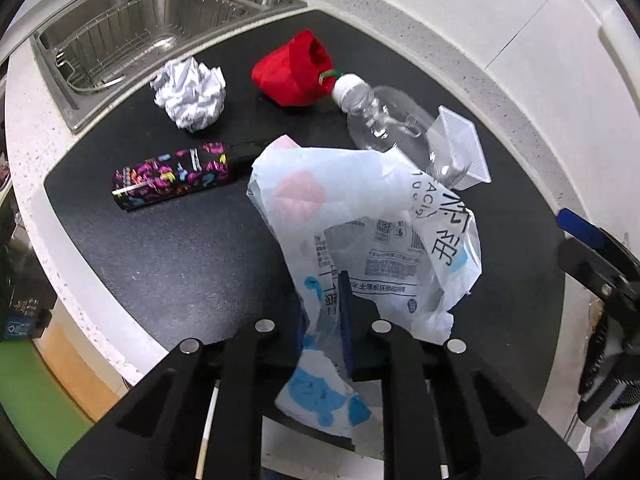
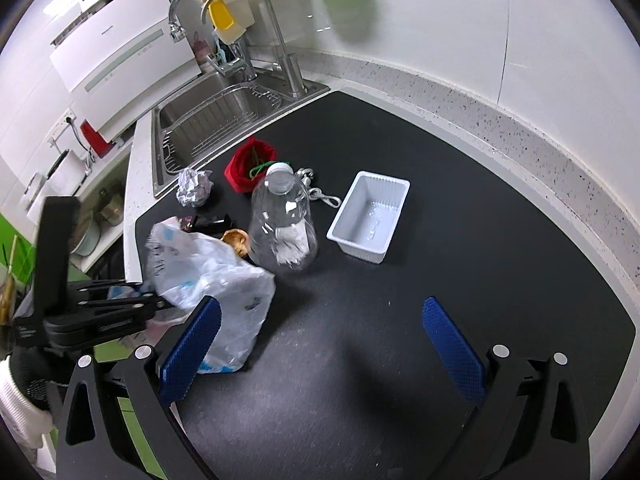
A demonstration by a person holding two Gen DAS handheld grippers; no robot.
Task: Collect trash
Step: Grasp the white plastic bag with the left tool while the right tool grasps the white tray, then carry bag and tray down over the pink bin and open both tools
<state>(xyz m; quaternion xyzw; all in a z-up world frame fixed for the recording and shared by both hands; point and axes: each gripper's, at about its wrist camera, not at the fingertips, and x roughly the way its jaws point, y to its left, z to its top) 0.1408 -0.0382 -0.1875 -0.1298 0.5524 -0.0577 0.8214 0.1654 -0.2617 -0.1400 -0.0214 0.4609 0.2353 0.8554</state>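
My left gripper [image 1: 326, 312] is shut on the edge of a white printed plastic bag [image 1: 360, 216], which stands open over the black mat; the bag also shows in the right wrist view [image 2: 208, 276]. My right gripper [image 2: 320, 344] is open and empty above the mat, to the right of the bag. On the mat lie a crumpled paper ball [image 1: 190, 94], a red cloth pouch [image 1: 294, 68], a clear plastic bottle [image 2: 282, 220], a white plastic tray [image 2: 370, 216] and a dark patterned box [image 1: 172, 176].
A steel sink [image 2: 208, 120] with a wire rack and taps [image 2: 276, 40] lies beyond the mat's far left. A speckled counter rim [image 2: 520, 120] and white wall bound the mat at the back and right. A short cord [image 2: 324, 198] lies beside the bottle.
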